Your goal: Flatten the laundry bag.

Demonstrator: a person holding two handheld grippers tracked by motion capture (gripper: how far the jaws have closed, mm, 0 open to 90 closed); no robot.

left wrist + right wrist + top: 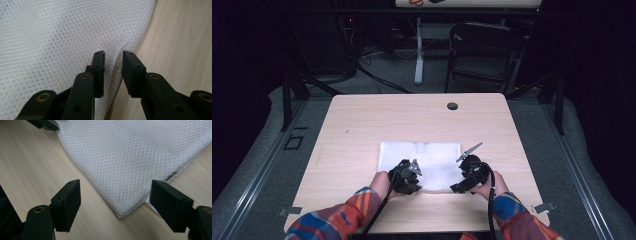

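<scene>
Two corners of the white mesh cloth (419, 159) are what I'm working on right now. It lies flat on the near half of the wooden table (362, 120), and both my hands sit at its near edge.

My left tongs (113, 56) have a raised ridge of the mesh running up between the pads. They're nearly together on that fold, though I can't tell for sure if the pads are actually biting yet.

My right tongs (116, 191) stand wide apart, straddling the cloth's near right corner, one pad over bare wood beside the cloth and one at its other edge. Nothing gripped there.

Tips as I see it: mesh this thin slides off easily, so I'd make sure the left pads pinch the whole fold, not just its crest. On the right, I'd drop the lower pad flush to the table and slide it under the corner before squeezing, then lift both sides evenly.
</scene>
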